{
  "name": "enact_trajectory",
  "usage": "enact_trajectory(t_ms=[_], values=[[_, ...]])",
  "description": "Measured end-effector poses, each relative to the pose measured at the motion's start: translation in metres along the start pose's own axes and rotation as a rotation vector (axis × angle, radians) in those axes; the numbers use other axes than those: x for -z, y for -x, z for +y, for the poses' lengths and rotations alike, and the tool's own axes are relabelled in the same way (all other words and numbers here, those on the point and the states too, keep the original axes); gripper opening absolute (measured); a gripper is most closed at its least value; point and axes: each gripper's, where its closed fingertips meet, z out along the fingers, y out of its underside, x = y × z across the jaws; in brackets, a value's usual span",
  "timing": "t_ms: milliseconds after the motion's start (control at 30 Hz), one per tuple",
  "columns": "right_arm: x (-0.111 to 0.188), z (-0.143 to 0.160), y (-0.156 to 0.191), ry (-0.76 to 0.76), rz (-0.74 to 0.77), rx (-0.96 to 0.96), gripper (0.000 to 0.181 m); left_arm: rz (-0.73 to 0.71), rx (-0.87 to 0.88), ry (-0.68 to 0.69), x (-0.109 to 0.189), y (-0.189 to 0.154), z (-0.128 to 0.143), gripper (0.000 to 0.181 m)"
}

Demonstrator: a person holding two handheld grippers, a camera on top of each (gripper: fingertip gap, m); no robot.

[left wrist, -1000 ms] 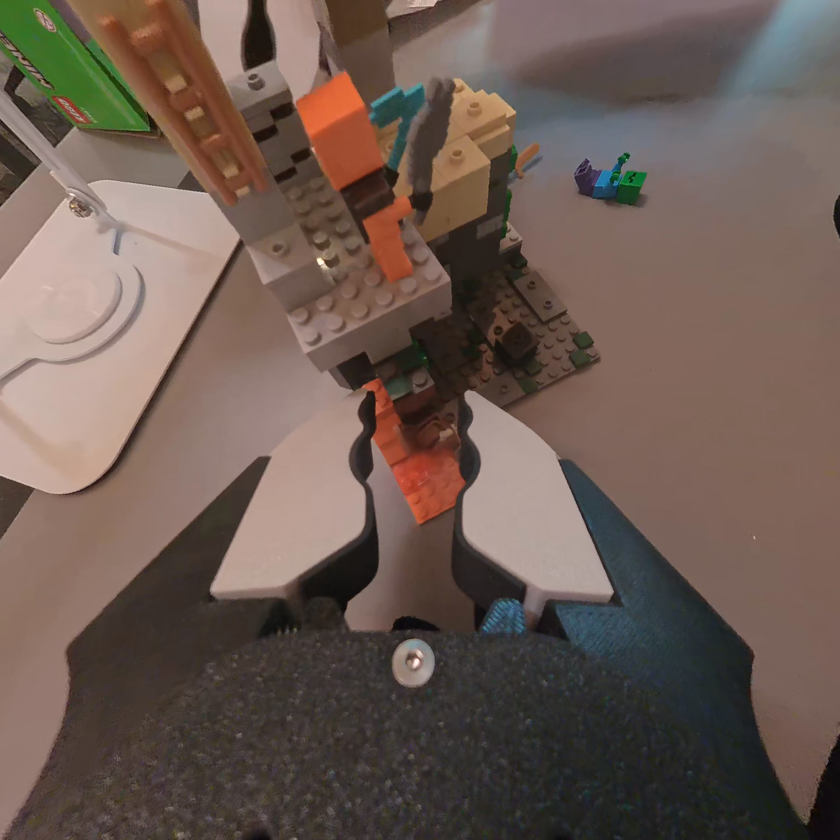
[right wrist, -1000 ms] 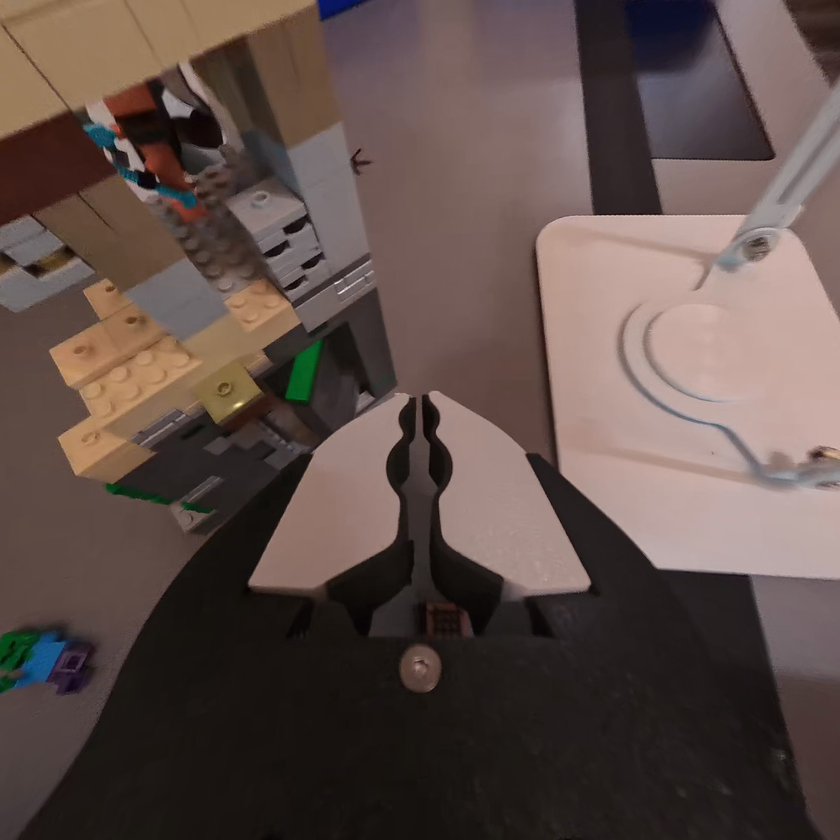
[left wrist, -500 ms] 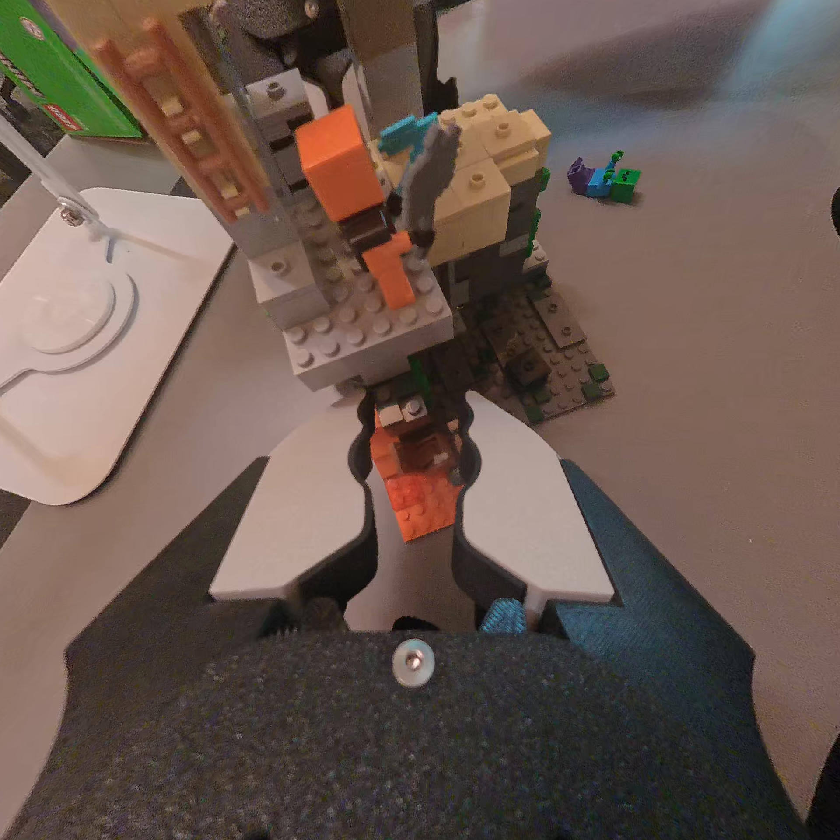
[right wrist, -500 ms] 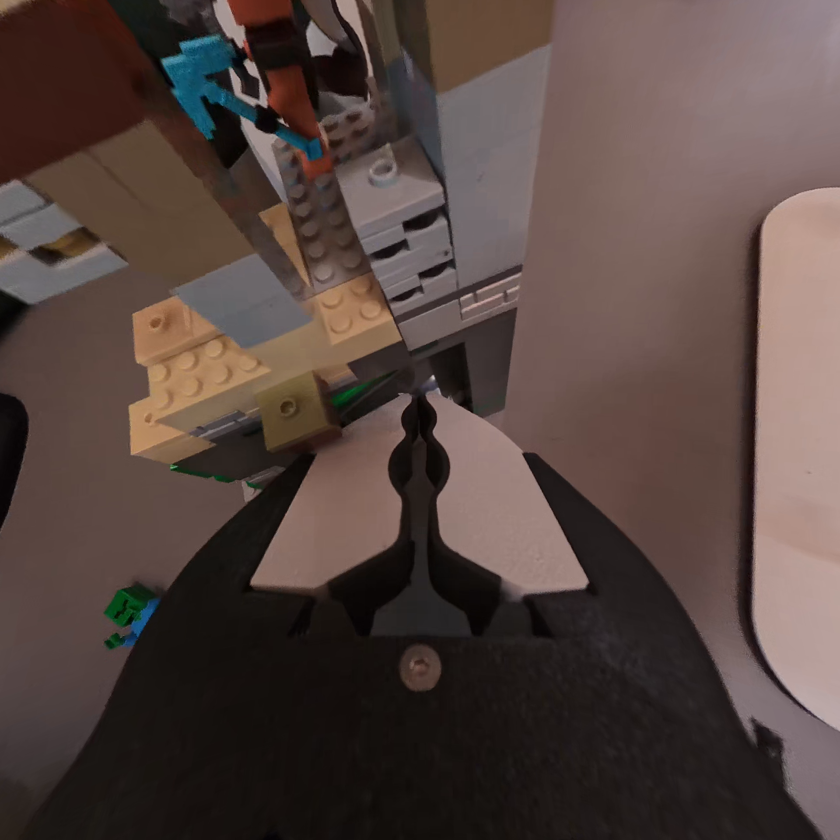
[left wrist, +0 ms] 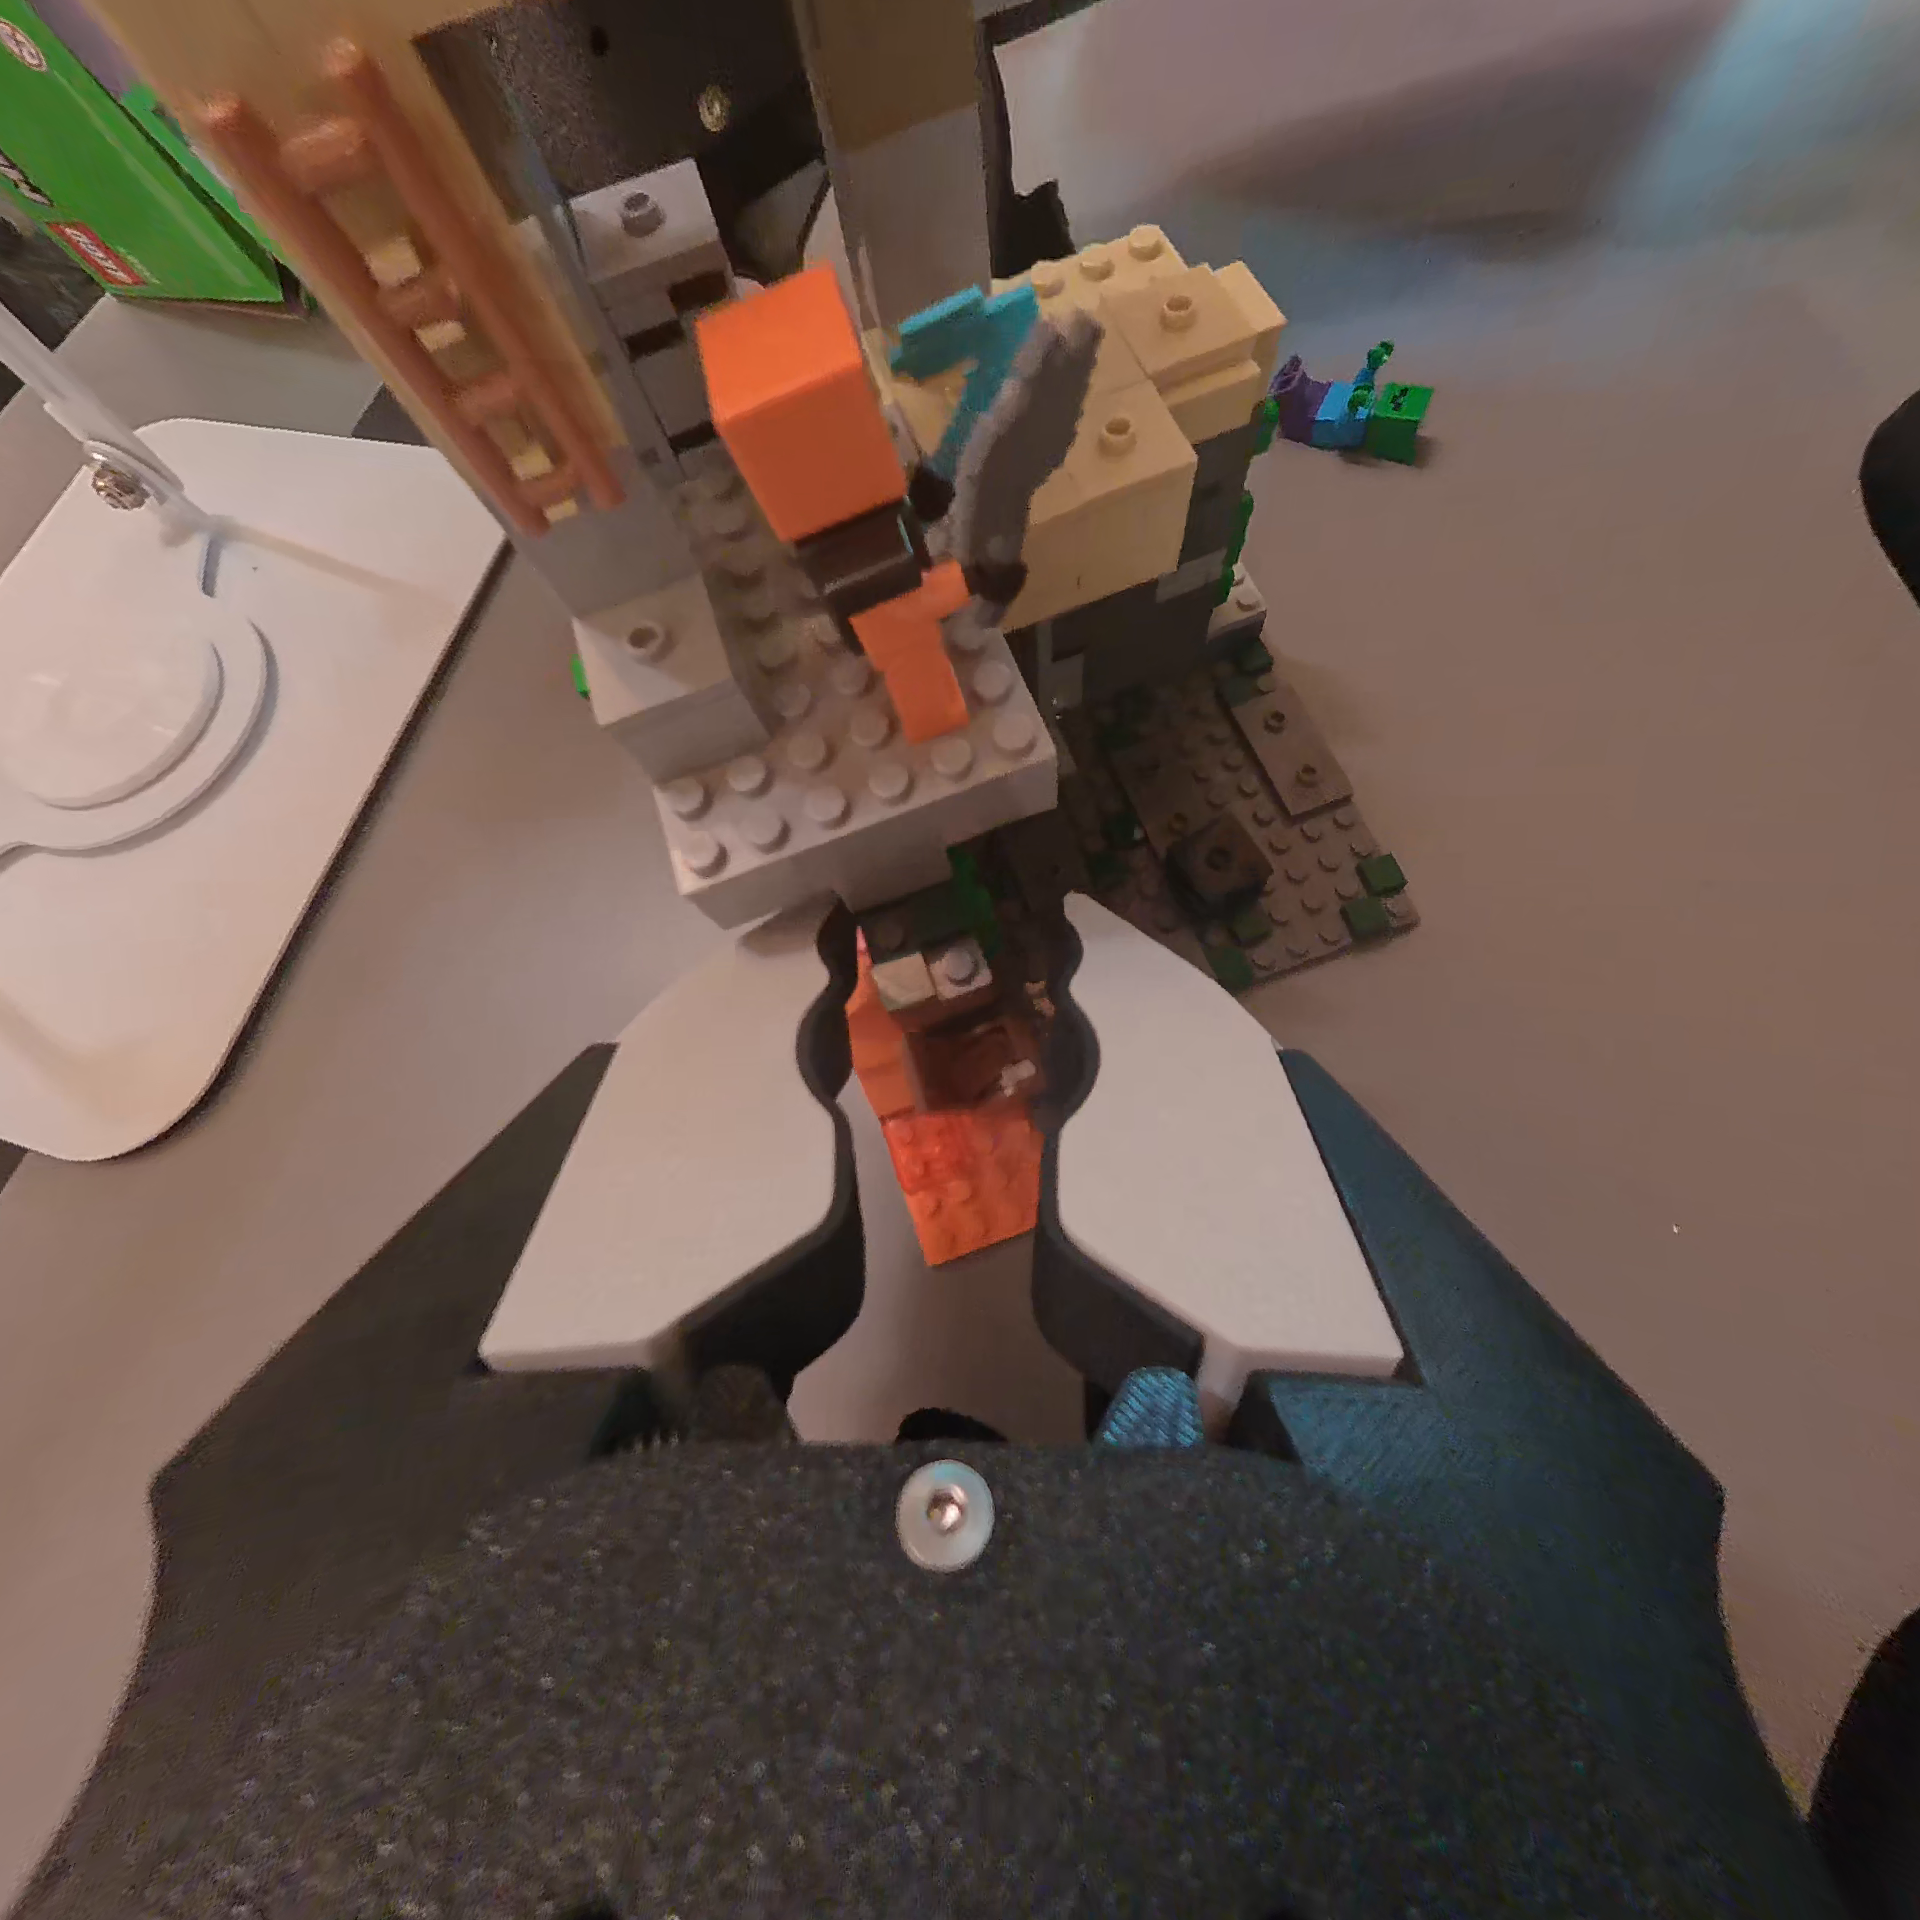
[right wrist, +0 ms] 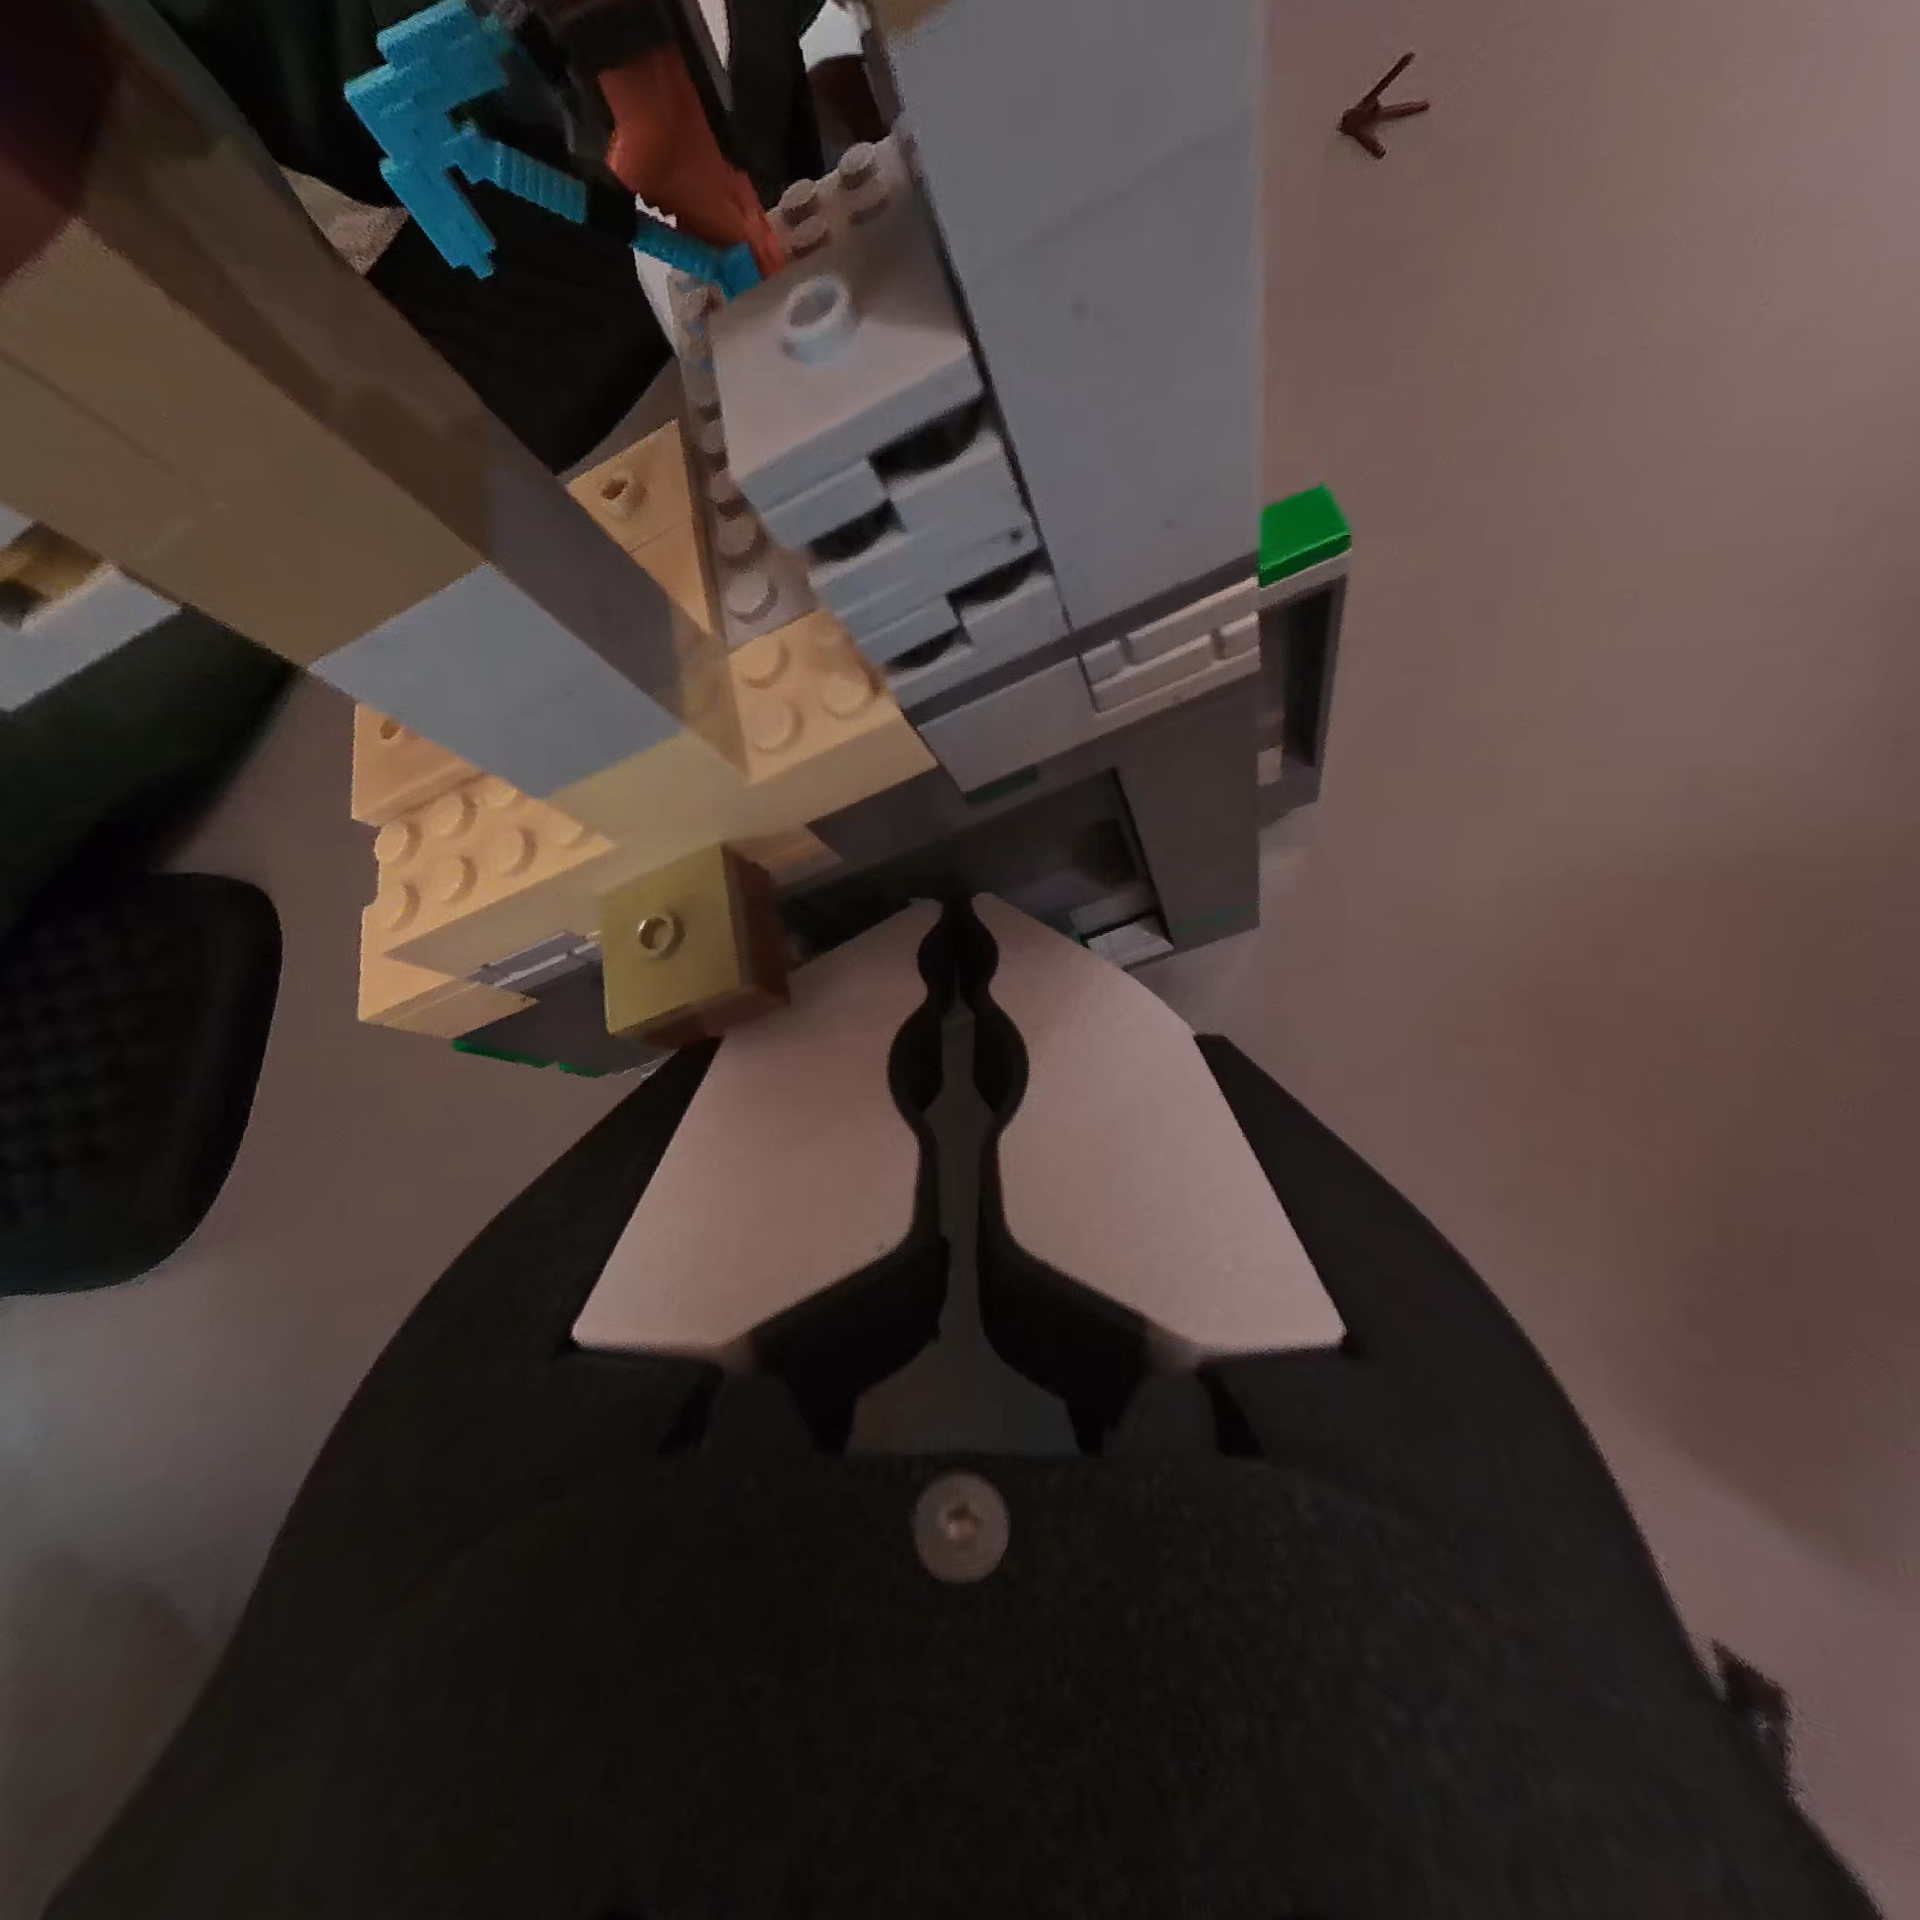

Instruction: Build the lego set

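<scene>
The lego build point(left wrist: 862, 800) is a grey and tan tower with a ladder point(left wrist: 416, 312) on a dark baseplate point(left wrist: 1278, 831). An orange-headed figure point(left wrist: 800, 416) stands on its grey platform with a blue pickaxe point(left wrist: 956, 332) and a grey sword point(left wrist: 1029, 436). My left gripper point(left wrist: 951, 925) is partly closed around the build's low orange and brown part point(left wrist: 966, 1174). My right gripper point(right wrist: 951, 909) is shut and empty, with its tips at the foot of the build's far side point(right wrist: 1039, 727). Its black body point(left wrist: 623, 135) shows through the tower in the left wrist view.
A small green, blue and purple figure point(left wrist: 1351, 405) lies on the table to the right of the build. A white lamp base point(left wrist: 187, 727) and a green box point(left wrist: 125, 208) are on the left. A tiny brown piece point(right wrist: 1382, 114) lies beyond the build. Left tips to right tips: about 6 centimetres.
My right gripper has moved in, still shut, from beside the lamp base to the foot of the build. The left gripper and the build have barely shifted.
</scene>
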Motion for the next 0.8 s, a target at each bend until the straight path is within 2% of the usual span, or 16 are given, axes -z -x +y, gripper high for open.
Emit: enact_trajectory(t_ms=[200, 267, 367, 467, 500, 600, 733, 800], values=[[-0.001, -0.001, 0.002, -0.017, 0.027, -0.02, 0.0, 0.0, -0.008, 0.009, 0.0, -0.002, 0.0, 0.035], [0.007, 0.002, -0.001, 0.002, 0.085, -0.027, 0.0, 0.002, -0.004, 0.007, 0.0, -0.002, 0.001, 0.035], [0.03, 0.005, 0.002, 0.007, 0.224, -0.047, 0.0, 0.003, 0.009, 0.004, 0.0, -0.002, 0.003, 0.034], [0.046, 0.009, 0.029, -0.014, 0.365, -0.073, 0.022, -0.002, -0.007, 0.009, 0.002, -0.003, 0.005, 0.034], [0.046, 0.013, 0.04, -0.007, 0.422, -0.079, 0.032, 0.0, -0.004, 0.007, 0.002, -0.003, 0.005, 0.034], [0.027, 0.023, 0.065, 0.004, 0.602, -0.11, 0.042, -0.002, -0.012, 0.012, 0.003, -0.003, 0.005, 0.034], [0.0, 0.019, 0.065, -0.05, 0.898, -0.267, 0.042, -0.002, -0.017, 0.017, 0.002, -0.003, 0.005, 0.034], [0.007, 0.02, 0.056, -0.029, 1.036, -0.266, 0.022, -0.022, -0.018, 0.03, 0.002, -0.001, 0.006, 0.035]])
